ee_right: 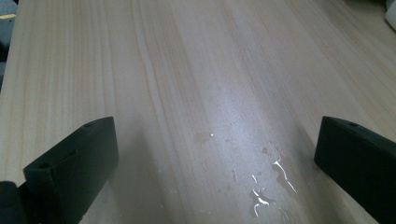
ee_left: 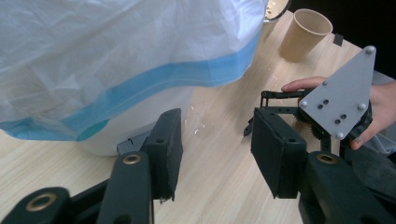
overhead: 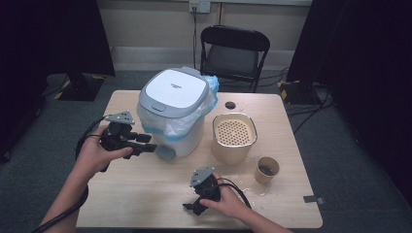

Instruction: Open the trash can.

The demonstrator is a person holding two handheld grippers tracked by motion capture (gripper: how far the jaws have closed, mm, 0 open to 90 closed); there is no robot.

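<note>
Both tongs gape empty: left tongs right beside the bin, probably lining up its bag, right tongs idling low over the counter.

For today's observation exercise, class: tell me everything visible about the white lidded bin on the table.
The white plastic bin with a grey-rimmed lid stands upright at the wooden table's far left-centre, lid shut. A thin translucent white bag with a blue band lines it and drapes over the rim. The left gripper sits open at its base.

Lidded white bin, bag-lined, upright
</note>
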